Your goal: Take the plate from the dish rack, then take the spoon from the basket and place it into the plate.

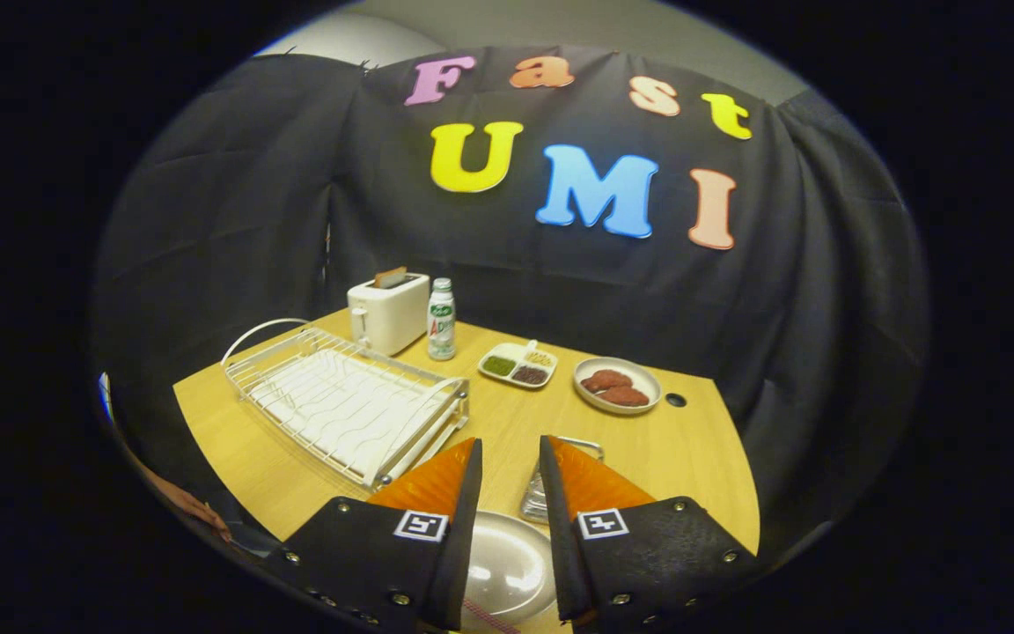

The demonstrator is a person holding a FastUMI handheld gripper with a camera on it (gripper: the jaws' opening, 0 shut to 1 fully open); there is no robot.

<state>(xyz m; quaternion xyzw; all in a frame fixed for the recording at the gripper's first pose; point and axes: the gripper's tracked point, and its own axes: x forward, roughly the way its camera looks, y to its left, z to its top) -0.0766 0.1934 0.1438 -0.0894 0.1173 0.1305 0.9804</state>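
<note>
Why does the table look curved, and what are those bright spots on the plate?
In the gripper view, the fisheye lens bends the table edge and dish rack; the bright patches on the plate, seen between the open gripper's fingers, are glare from overhead lights; the far wall stays dim.

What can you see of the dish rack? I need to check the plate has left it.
The dish rack is a white wire frame with looped handles at both ends, sitting flat on the wooden table, ahead-left of the open gripper. Its slots hold no plate. A toaster stands just behind it.
</note>
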